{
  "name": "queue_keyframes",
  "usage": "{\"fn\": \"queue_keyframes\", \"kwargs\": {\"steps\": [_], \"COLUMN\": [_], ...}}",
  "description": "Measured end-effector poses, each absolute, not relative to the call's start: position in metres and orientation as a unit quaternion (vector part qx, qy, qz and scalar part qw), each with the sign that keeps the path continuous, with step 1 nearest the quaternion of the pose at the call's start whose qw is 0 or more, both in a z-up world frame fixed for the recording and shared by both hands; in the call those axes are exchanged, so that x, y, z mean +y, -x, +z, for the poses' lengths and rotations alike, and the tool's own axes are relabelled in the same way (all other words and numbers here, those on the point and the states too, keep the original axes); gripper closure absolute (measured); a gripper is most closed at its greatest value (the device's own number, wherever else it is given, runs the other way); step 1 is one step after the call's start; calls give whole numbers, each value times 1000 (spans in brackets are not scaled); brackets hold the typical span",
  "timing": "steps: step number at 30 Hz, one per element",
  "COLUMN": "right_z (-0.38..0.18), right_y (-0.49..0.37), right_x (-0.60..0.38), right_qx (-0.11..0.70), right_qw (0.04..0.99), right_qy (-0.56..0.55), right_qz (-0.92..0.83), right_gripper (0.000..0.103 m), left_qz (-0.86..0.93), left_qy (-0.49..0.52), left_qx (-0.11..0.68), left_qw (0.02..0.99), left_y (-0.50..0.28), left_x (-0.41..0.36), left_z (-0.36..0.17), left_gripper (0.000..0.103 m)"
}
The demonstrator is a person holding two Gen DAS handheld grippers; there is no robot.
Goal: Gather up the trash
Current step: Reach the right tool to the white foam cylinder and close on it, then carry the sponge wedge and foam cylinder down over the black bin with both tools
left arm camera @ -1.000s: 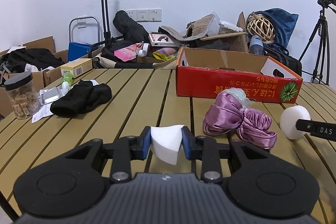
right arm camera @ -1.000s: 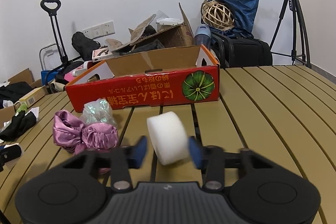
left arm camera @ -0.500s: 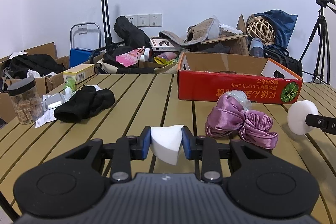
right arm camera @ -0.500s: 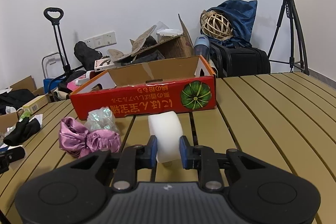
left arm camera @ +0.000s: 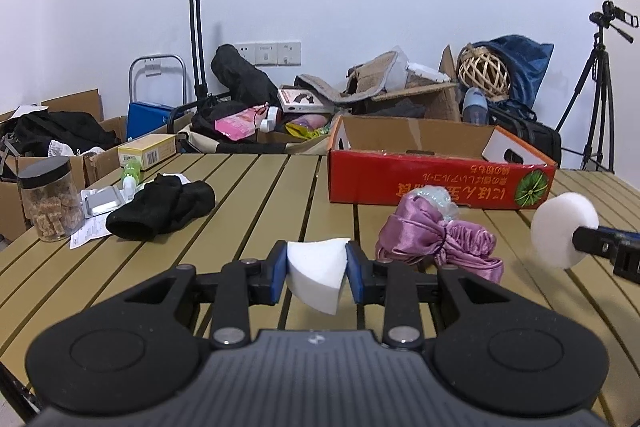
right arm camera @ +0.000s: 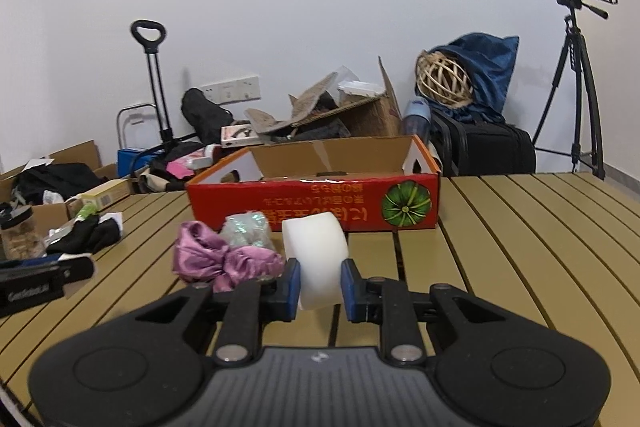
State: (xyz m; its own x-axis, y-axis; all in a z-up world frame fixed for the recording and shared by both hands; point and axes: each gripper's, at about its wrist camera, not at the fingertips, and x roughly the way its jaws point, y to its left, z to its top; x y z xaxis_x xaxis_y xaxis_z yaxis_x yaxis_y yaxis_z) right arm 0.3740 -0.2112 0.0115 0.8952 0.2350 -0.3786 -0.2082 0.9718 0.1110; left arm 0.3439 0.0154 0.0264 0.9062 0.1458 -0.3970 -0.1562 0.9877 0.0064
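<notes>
My left gripper (left arm camera: 317, 275) is shut on a white foam wedge (left arm camera: 316, 273), held above the slatted table. My right gripper (right arm camera: 319, 285) is shut on a round white foam disc (right arm camera: 316, 255), lifted off the table; the same disc (left arm camera: 564, 231) shows at the right edge of the left wrist view. An open red cardboard box (left arm camera: 436, 173) (right arm camera: 316, 201) stands ahead of both grippers on the table. In front of it lies a purple satin cloth (left arm camera: 436, 241) (right arm camera: 224, 259) with a crumpled clear plastic wrap (right arm camera: 246, 229) on top.
A black cloth (left arm camera: 160, 207), a small green bottle (left arm camera: 130, 173), a foil pack (left arm camera: 100, 199) and a jar of brown cubes (left arm camera: 50, 203) lie at the table's left. Boxes, bags, a hand cart (left arm camera: 194, 39) and a tripod (right arm camera: 576, 87) crowd the floor behind.
My right gripper closed on the white disc and lifted it off the table toward the red box. The left gripper keeps its hold on the wedge and has barely moved.
</notes>
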Motion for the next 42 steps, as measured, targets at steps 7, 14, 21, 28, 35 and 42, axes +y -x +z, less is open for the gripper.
{"fn": "queue_keyframes", "kwargs": {"steps": [7,14,21,28,35,42], "right_z": [17,28,25,19,3,-33], "right_y": [-337,-293,-248,-202,-169,-146], "right_x": [-210,-219,-230,-235,-232,-226], "right_qx": [186,165,168,176,216,284], "right_qw": [973,975,971,968,959,941], "right_qy": [-5,-7,-26,-27,-9,9], "right_qz": [136,151,167,178,184,182], "right_gripper": [83,83,83,83,83,83], "left_qz": [76,64,49,37,31,27], "left_qy": [15,27,7,15,5,-11], "left_qx": [179,176,168,186,220,263], "left_qw": [981,982,985,982,975,964], "left_y": [-316,-283,-243,-197,-167,-145], "left_x": [13,13,2,2,4,3], "left_z": [34,38,32,18,4,-24], "left_gripper": [72,72,72,72,72,72]}}
